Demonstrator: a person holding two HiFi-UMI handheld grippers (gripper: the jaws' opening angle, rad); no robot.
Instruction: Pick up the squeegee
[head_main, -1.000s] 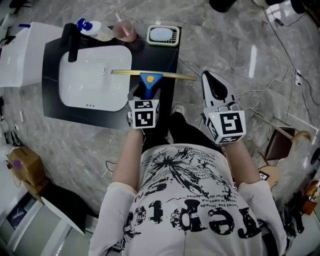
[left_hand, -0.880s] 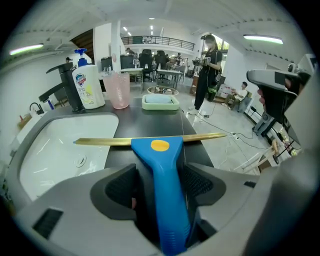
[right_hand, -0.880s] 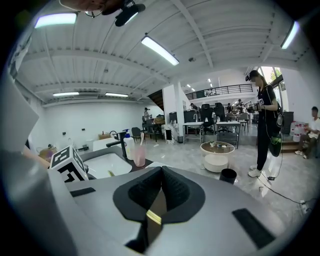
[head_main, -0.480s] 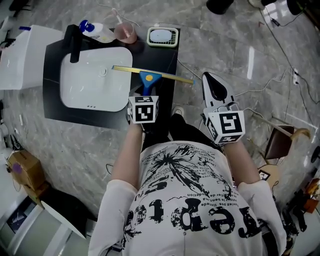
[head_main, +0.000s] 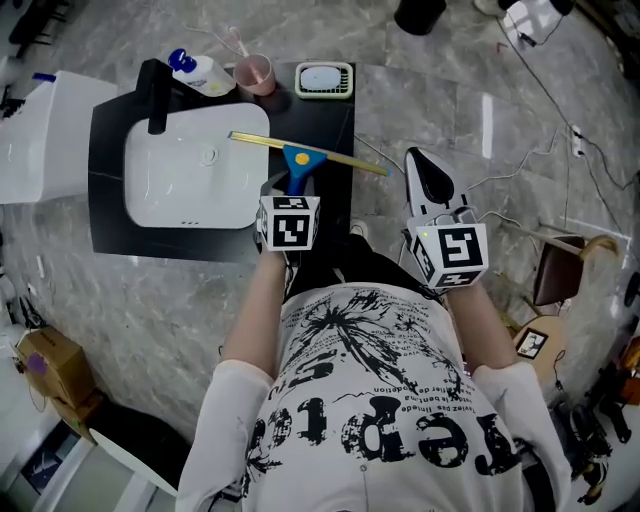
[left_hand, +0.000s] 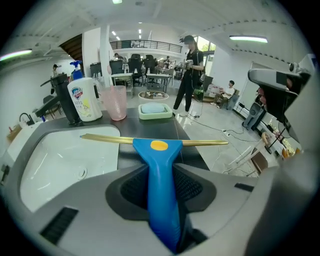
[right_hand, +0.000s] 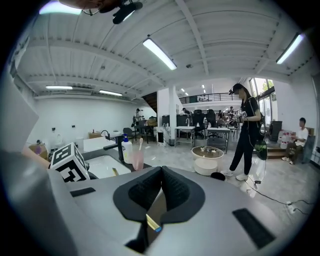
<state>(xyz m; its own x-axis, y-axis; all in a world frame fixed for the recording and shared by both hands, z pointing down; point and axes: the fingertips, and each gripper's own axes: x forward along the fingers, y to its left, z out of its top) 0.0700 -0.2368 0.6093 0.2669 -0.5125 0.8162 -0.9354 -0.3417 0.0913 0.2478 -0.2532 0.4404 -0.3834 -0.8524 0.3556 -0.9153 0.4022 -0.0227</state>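
Observation:
The squeegee (head_main: 296, 160) has a blue handle and a long brass-coloured blade (left_hand: 102, 138). It hangs over the black counter's right part, with the blade's left end above the sink. My left gripper (head_main: 291, 186) grips the blue handle (left_hand: 161, 190). Its jaws are closing, and the dark pads press on both sides of the handle. The blade sticks out ahead of the jaws, slightly slanted. My right gripper (head_main: 424, 165) hovers over the marble floor to the right of the counter. Its pads (right_hand: 161, 175) meet with nothing between them.
The black counter (head_main: 325, 120) holds a white sink (head_main: 180, 185), a black faucet (head_main: 155, 95), a soap bottle (head_main: 200, 72), a pink cup (head_main: 258, 72) and a green soap dish (head_main: 323, 80). Cables (head_main: 520, 170) run across the floor at right. A white cabinet (head_main: 45, 120) stands at left.
The left jaws have closed on the squeegee's handle. The squeegee has come up a little and its blade now slants. The right gripper has risen slightly.

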